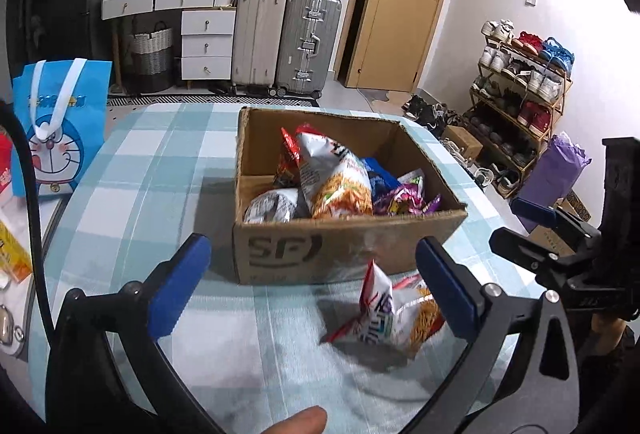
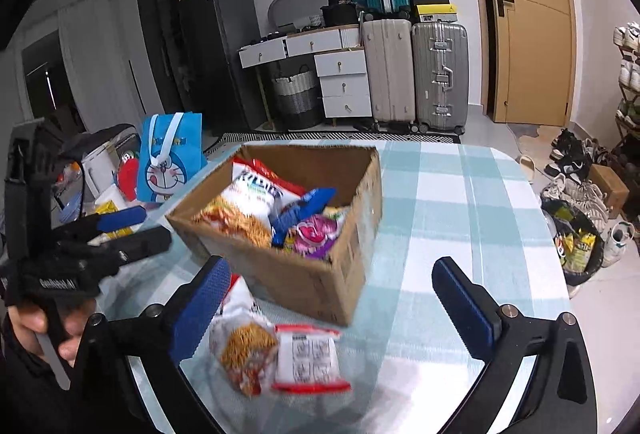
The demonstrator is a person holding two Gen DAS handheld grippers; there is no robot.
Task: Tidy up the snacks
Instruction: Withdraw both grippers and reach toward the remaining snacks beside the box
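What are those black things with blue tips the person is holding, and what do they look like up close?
They are two hand-held grippers. The left gripper and right gripper each have a curved black frame with silver bolts, ending in two jaws faced with textured blue pads. Small white lettering marks the left gripper's body. A black cable runs beside the left one. A dark sleeve shows at the wrist.

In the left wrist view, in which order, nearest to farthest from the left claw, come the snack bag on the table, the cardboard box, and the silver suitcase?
1. Snack bag: on the table beside the left claw's right finger, outside the box.
2. Cardboard box: just ahead, holding snacks.
3. Silver suitcase: on the floor beyond the table, by the door.
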